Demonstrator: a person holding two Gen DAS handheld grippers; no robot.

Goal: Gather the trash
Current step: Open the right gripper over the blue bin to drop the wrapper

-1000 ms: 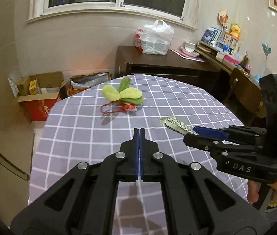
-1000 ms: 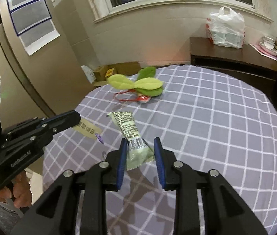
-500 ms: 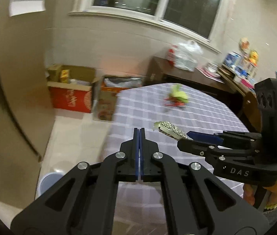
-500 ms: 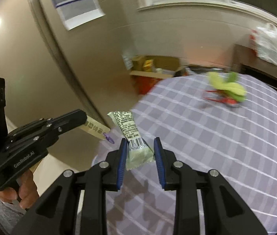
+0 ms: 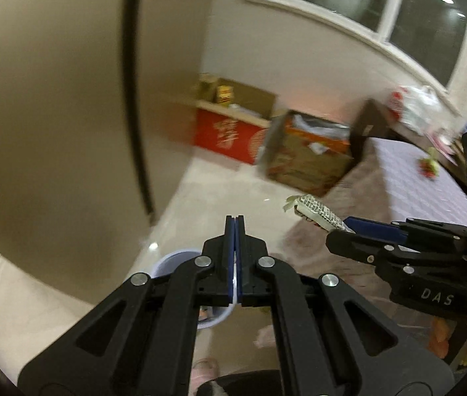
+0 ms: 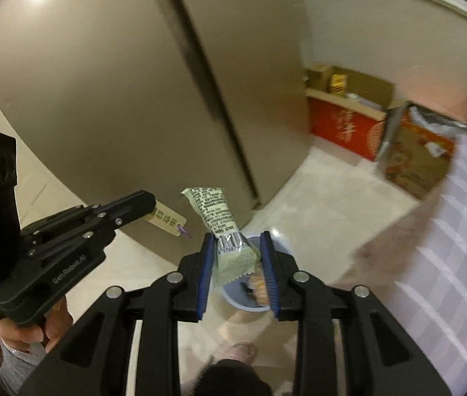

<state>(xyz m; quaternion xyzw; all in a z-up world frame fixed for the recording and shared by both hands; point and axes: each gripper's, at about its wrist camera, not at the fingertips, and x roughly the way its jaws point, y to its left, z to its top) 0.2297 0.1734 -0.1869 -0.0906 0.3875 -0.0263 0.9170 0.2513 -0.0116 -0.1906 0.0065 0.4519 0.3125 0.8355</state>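
Writing on right claw [image 6: 237, 257]: "DAS" in pale letters on its side, read from the left wrist view.
Writing on left claw [image 5: 234, 227]: "GenRobot.AI" on its side, and a small white mark near the grip too blurred to read.
Wrapper [image 6: 222, 227]: pale green snack packet with dense black print and a barcode; the print is too small to read.
Tag [image 6: 167, 221]: tan paper slip with a row of printed characters, blurred, and a purple bit at its outer end.
Red box [image 6: 344, 128]: pale characters on its front, smeared by motion.
Right claw state: jaws part open and just widened a little; the wrapper's lower end sits between the blue pads [image 6: 207, 270], which seem to press on it, top sticking up and forward.
Left claw state: jaws fully closed, pinching the near end of the tag, which juts out past the tips.
Bin [image 6: 233, 293]: small pale blue tub on the floor, right under the wrapper, with orange scraps inside.
Surface [image 6: 448, 231]: checked cloth, off to the right.
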